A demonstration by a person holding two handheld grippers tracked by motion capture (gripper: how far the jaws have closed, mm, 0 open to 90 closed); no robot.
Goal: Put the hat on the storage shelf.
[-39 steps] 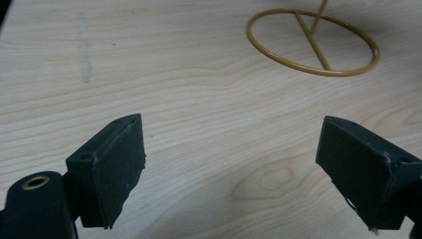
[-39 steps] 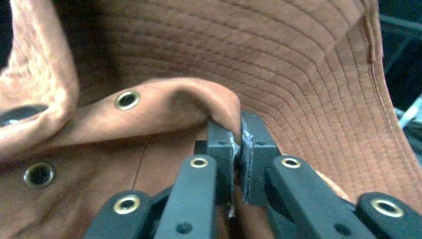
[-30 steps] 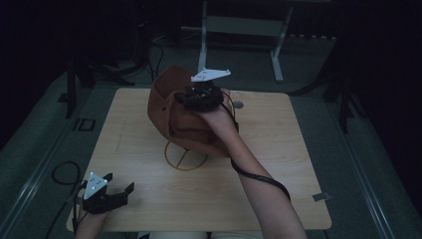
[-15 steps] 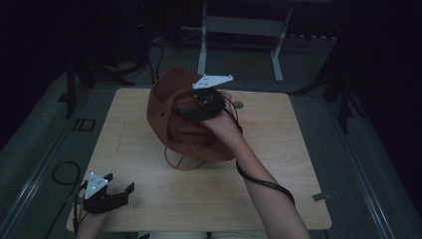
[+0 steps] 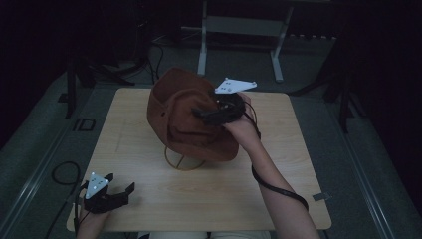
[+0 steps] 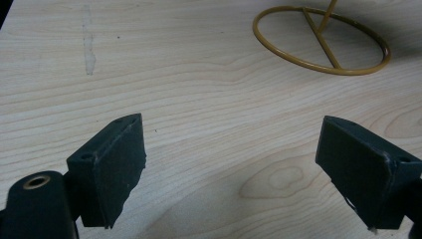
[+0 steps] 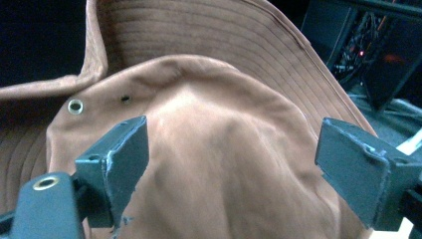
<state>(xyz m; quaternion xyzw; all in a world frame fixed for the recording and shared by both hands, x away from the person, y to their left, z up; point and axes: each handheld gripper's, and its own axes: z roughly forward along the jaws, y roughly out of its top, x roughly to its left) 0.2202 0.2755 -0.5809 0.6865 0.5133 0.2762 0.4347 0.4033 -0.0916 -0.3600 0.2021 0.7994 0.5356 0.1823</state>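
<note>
Counting one hat (image 5: 184, 117), one stand (image 5: 181, 160), two grippers

From above we look down on the whole table (image 5: 149, 199), while our two gripper views sit close over its wood (image 6: 209, 89) and the hat (image 7: 224, 149).

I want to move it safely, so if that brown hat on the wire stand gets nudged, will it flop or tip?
The brown hat looks soft: its brim curls and the crown dents, so it would likely flop. It sits tilted on a thin wire stand, so a push may well slide it off or rock the stand. It is probably light.
</note>
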